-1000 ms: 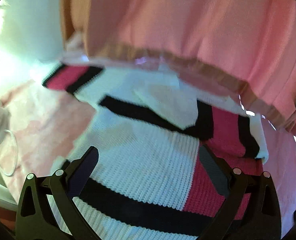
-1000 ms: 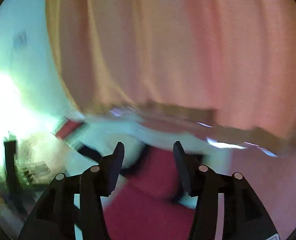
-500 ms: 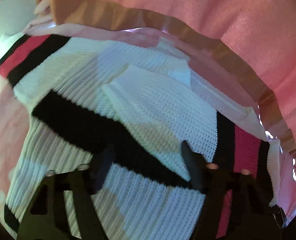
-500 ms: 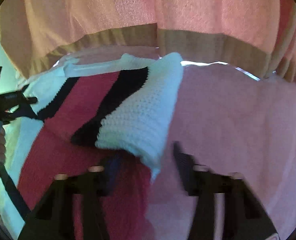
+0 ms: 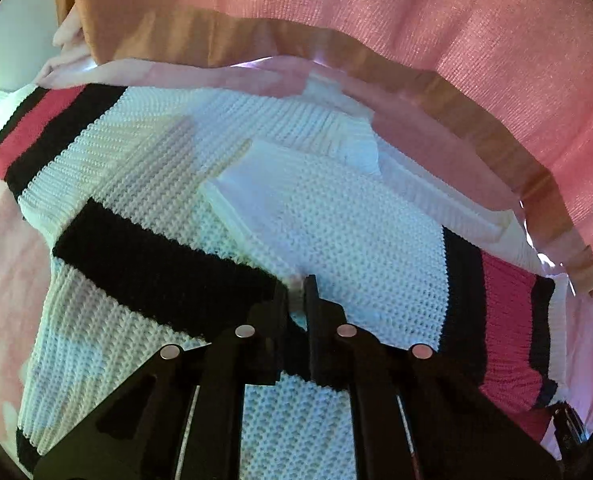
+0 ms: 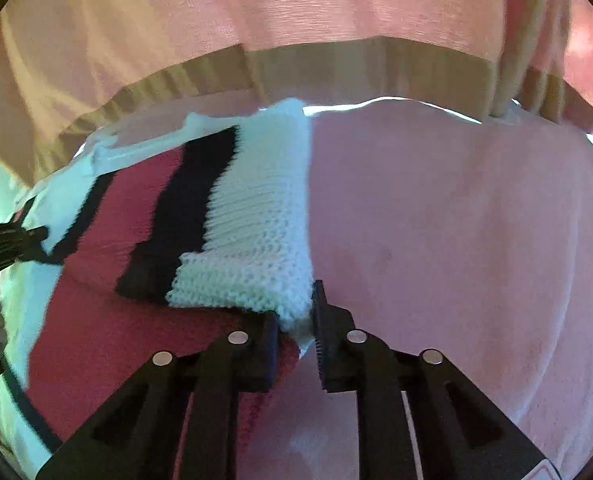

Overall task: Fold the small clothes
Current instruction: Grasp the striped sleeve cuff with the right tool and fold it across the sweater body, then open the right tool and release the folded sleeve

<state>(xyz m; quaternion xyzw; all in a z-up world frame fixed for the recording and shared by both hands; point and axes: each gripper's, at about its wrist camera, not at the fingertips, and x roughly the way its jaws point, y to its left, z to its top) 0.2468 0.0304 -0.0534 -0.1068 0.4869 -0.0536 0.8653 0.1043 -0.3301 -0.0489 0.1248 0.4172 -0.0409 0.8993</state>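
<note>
A small knitted sweater (image 5: pixel 336 220), white with black and red stripes, lies spread on a pink sheet (image 6: pixel 456 220). My left gripper (image 5: pixel 296 292) is shut on a pinch of the white knit near the sweater's middle. My right gripper (image 6: pixel 294 316) is shut on the white cuff corner of a sleeve (image 6: pixel 252 248) that is folded over the red part of the sweater. The left gripper shows at the left edge of the right wrist view (image 6: pixel 8 240).
A pink curtain with a tan hem (image 5: pixel 416 20) hangs along the far edge of the bed; it also shows in the right wrist view (image 6: pixel 296 20). Bare pink sheet lies to the right of the sweater.
Both grippers were open a second ago and have moved down to the sweater. Each has now closed on the knit fabric.
</note>
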